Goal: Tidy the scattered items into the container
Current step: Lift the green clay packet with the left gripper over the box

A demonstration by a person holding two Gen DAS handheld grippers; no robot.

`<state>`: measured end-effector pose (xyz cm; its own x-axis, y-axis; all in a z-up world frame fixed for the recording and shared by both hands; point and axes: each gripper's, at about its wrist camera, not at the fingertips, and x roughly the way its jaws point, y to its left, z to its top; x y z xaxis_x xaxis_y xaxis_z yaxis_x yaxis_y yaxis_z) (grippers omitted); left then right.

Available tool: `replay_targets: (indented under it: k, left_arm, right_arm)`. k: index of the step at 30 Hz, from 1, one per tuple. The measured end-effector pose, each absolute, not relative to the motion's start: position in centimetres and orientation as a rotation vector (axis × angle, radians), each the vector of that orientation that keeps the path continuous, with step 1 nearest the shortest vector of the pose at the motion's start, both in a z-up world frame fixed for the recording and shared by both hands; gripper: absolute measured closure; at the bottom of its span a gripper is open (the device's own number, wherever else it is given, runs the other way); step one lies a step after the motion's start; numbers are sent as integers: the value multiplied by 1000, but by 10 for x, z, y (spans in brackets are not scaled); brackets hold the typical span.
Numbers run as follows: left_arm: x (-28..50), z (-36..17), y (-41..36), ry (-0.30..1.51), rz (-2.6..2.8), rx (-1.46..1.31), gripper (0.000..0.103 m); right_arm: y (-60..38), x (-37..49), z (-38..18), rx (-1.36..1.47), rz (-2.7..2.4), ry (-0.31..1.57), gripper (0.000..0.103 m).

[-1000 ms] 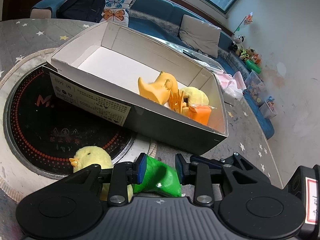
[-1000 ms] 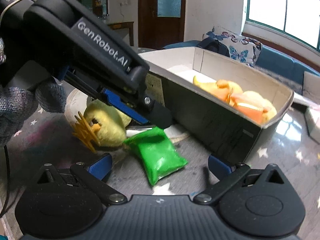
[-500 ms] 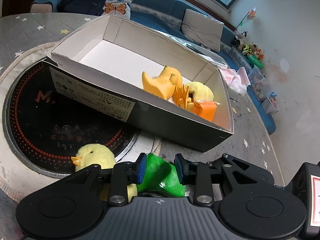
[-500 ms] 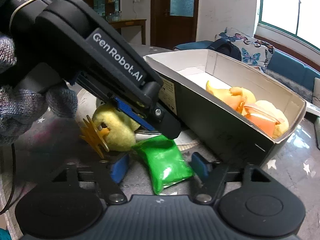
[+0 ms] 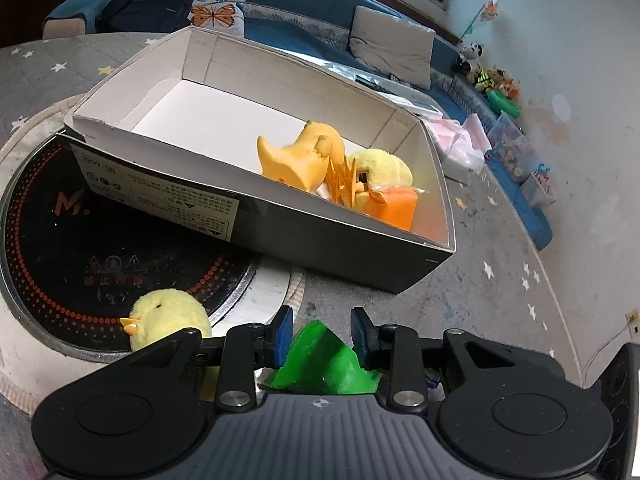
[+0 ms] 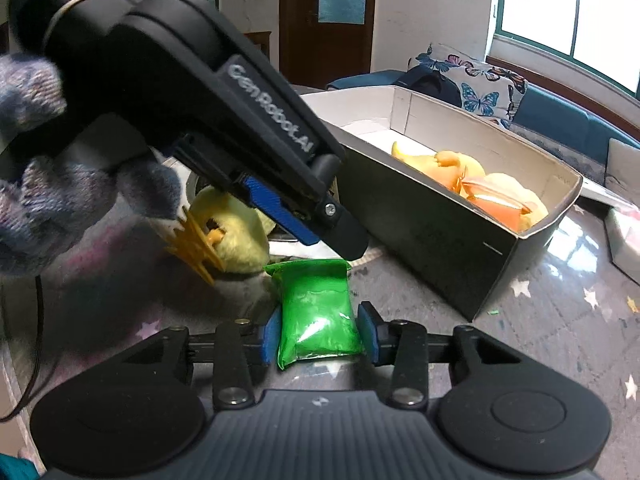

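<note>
A green packet (image 6: 316, 312) lies on the table just in front of the black cardboard box (image 5: 320, 236). My right gripper (image 6: 318, 340) has closed on its near end. My left gripper (image 5: 322, 332) has opened a little and the packet's other end (image 5: 324, 360) sits between its pads, apart from them. In the right wrist view the left gripper's finger (image 6: 320, 224) hangs just above the packet. A yellow plush chick (image 5: 168, 316) with orange comb (image 6: 196, 244) lies left of the packet. The box holds an orange duck (image 5: 300, 156), a second plush chick (image 5: 384, 164) and an orange packet (image 5: 394, 208).
The box rests partly on a round black induction hob (image 5: 80, 260) set in the grey star-patterned table (image 5: 500, 280). A blue sofa (image 5: 320, 4) with cushions and a backpack stands behind. Plastic bags (image 5: 460, 148) lie right of the box.
My right gripper has closed from wide open onto the green packet. My left gripper has loosened and lifted back from the packet, which has turned lengthwise toward the right gripper.
</note>
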<state>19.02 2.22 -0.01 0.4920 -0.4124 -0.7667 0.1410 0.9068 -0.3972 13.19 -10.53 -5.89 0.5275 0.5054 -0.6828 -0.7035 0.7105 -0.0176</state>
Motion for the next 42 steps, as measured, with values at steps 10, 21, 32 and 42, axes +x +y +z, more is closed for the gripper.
replay_targets:
  k: [10, 21, 32, 42]
  left_arm:
    - [190, -1, 13, 1022, -355, -258, 68]
    - [190, 4, 23, 1007, -385, -355, 67]
    - [188, 11, 27, 993, -415, -416, 64]
    - [200, 47, 32, 905, -414, -421, 65]
  right_arm:
    - [-94, 137, -60, -322, 730, 689, 66]
    - [-113, 128, -47, -256, 712, 647, 67]
    - [-126, 126, -38, -185, 714, 596, 68]
    - [-122, 134, -10, -215, 707, 507, 68]
